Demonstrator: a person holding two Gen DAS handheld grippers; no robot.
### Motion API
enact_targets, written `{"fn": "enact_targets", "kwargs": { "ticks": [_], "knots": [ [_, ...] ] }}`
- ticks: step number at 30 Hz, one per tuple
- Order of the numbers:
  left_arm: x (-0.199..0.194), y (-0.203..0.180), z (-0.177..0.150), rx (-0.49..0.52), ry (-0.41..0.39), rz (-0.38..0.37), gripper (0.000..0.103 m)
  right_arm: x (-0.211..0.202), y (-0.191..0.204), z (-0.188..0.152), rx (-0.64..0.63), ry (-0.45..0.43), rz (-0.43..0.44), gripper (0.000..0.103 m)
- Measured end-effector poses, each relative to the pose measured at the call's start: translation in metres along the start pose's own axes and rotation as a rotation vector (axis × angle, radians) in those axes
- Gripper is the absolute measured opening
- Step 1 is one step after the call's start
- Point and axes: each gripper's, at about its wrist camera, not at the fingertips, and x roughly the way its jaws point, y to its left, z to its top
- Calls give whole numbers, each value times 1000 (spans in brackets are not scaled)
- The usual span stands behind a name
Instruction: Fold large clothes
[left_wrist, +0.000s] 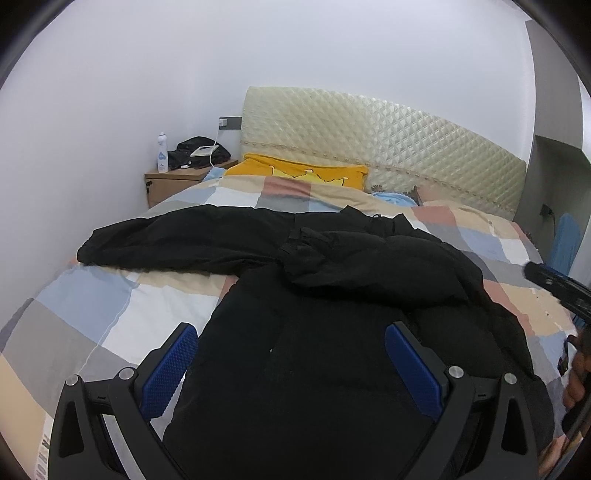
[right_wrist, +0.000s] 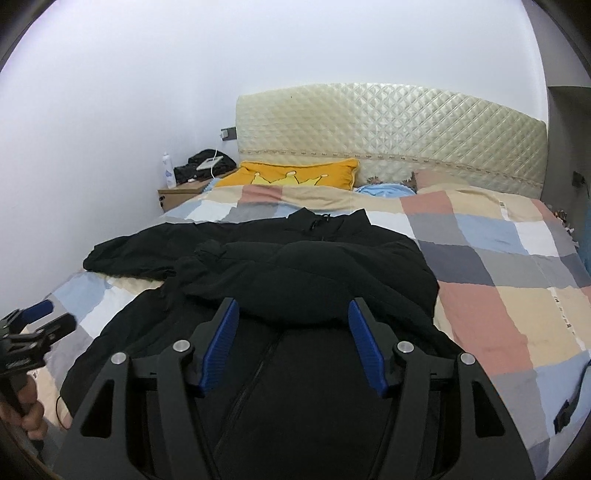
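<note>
Nearest the cameras, the left gripper (left_wrist: 291, 365) stands wide, its blue ribbed pads (left_wrist: 168, 369) apart and empty above the hem of the large black padded zip-front jacket (left_wrist: 332, 332). The right gripper (right_wrist: 293, 347) also hangs parted with nothing between its pads, poised over the jacket's zip line. The jacket lies spread on the checked pastel patchwork quilt (right_wrist: 498, 280). One sleeve (right_wrist: 295, 280) is already laid across its chest; the other sleeve (left_wrist: 166, 240) reaches out flat toward the wooden bedside cabinet (left_wrist: 170, 182). The fabric looks soft, puffy and light but bulky, likely springy and somewhat slick, so it may creep out of a fold. A sound hold would probably be the outstretched sleeve's cuff, or the hem corners. Beyond the jacket sits an orange pillow with a yellow crown (right_wrist: 291, 173).
</note>
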Motion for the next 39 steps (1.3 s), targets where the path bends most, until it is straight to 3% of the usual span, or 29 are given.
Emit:
{"fn": "enact_targets", "kwargs": {
  "ticks": [7,19,22,26,32,39],
  "knots": [
    [7,-6,-2,30,26,4,102,-27,-10,-23,8,-3,5,64],
    [7,-14,-6,61,28,-3,102,-68,-34,-68,86,-17,-99,66],
    [6,-16,-8,67,19,-19,102,-76,-35,-76,126,-29,-85,68],
    [5,-12,-10,51,13,-37,102,-75,-33,-81,106,-19,-96,70],
    [4,-5,-3,27,11,-39,102,-88,-22,-80,52,-84,-108,74],
    [-2,9,16,31,-12,13,102,-89,-26,-80,93,-103,-108,78]
  ]
}}
